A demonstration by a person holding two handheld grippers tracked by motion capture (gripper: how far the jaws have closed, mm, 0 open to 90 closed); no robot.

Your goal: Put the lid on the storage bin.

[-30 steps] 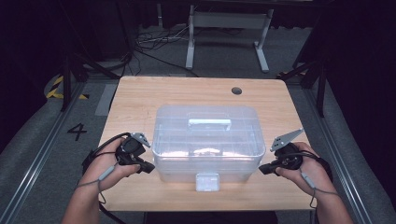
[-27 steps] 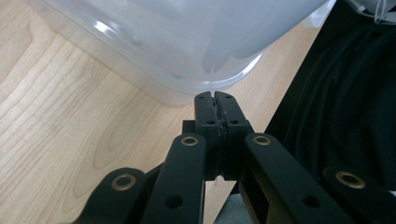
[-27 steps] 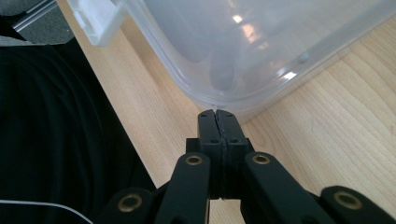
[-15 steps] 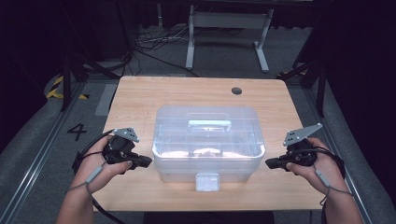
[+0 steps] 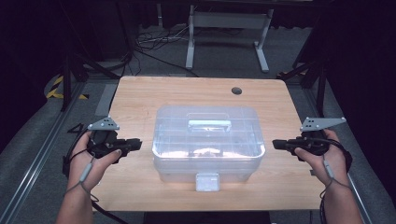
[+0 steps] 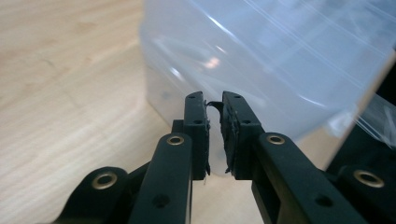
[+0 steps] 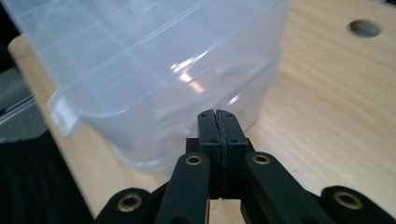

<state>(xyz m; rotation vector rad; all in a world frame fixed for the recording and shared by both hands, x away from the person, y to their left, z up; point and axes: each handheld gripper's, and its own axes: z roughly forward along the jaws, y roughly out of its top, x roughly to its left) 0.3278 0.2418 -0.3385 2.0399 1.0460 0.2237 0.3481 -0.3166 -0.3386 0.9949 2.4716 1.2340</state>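
A clear plastic storage box (image 5: 206, 140) with a lid and a moulded carry handle (image 5: 209, 124) sits on the wooden table (image 5: 140, 93), approx. centred between the left and right edges and closer to the near edge than the far one; its front latch (image 5: 207, 181) faces the near edge. A round cable hole (image 5: 236, 90) lies in the tabletop near the far-right corner, well apart from the box. Left gripper (image 5: 133, 144) is held in the person's left hand (image 5: 91, 156) over the left edge of the table, jaws pointing level toward the box's left wall, near it but not touching. In the left gripper view its jaws stand a narrow gap apart (they have just been opening), w/ nothing but a loose curl of pad material between the tips; the box wall (image 6: 261, 60) is just beyond them, so this claw is released. Right gripper (image 5: 276, 144) is held in the right hand (image 5: 327, 158) over the right edge, pointing level at the box's right wall, near but apart. In the right gripper view (image 7: 216, 116) its pads are pressed flat together, clenched on nothing, w/ the box wall (image 7: 154, 70) just ahead.
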